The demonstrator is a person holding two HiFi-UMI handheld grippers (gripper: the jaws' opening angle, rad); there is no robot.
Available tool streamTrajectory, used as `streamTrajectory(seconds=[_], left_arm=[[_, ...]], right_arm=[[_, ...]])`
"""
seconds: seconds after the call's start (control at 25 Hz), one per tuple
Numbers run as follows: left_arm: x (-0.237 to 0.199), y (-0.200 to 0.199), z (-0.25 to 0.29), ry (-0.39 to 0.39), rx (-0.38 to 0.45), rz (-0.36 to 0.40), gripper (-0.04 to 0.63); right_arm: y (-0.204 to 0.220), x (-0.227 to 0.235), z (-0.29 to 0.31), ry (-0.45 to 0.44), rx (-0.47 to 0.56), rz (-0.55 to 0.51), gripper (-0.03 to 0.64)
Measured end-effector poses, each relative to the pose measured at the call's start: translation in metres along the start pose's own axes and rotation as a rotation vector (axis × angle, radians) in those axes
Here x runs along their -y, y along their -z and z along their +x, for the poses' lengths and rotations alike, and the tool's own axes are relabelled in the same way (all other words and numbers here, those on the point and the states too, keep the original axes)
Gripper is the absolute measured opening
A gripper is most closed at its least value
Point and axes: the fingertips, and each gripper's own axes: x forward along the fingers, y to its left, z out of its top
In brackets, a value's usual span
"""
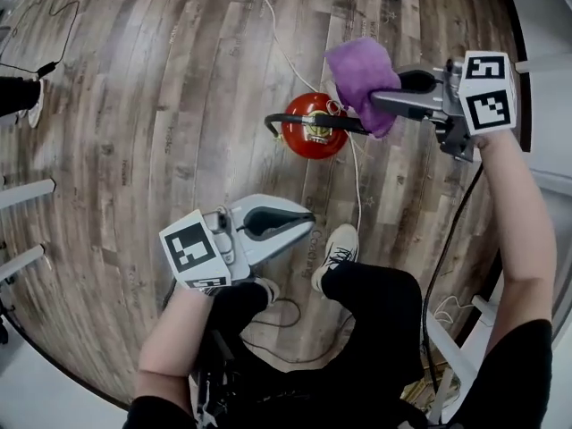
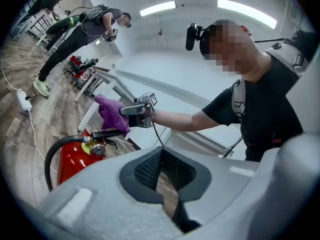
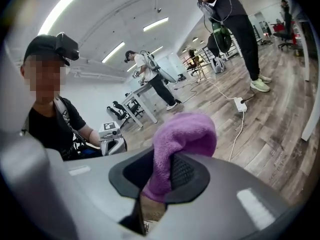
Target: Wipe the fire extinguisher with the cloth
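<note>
Fluffy purple cloth; glossy red metal fire extinguisher; matt wood-grain plank floor

Nothing legible to call out here. The fire extinguisher, upper centre of the head view, carries a small label near its top, but the print is far too tiny to read. The upper-right marker cube and the lower-left marker cube show only black-and-white square patterns, with no letters or numbers. Both gripper views give no readable text either.
</note>
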Motion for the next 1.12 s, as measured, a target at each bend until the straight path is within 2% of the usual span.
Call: streamTrajectory(seconds=[0.2,0.36,0.56,0.68,0.88,1.12], left_arm=[[-0.023,0.037,-0.006,0.026,0.038,0.049,-0.002],[-0.041,0.061,-0.012,0.032,0.046,0.048,-0.002],[-0.051,0.058,-0.012,0.084,0.062,0.053,-0.002],[-0.058,0.059,-0.014,0.089,0.077,0.056,-0.001],[-0.066,0.072,-0.016,0.069,0.028,0.066,0.000],[-0.072,0.077,-0.019,0.056,0.020,0.054,-0.001]], right_arm=[[0.015,0.023,0.030,-0.084,-0.040,-0.080,0.067],[0.029,0.040,0.048,-0.147,-0.100,-0.106,0.067],[0.049,0.053,0.065,-0.229,-0.130,-0.105,0.067],[0.057,0.061,0.071,-0.283,-0.104,-0.076,0.067],[0.066,0.074,0.068,-0.399,-0.013,0.035,0.067],[0.089,0.110,0.076,-0.433,0.103,0.181,0.067]])
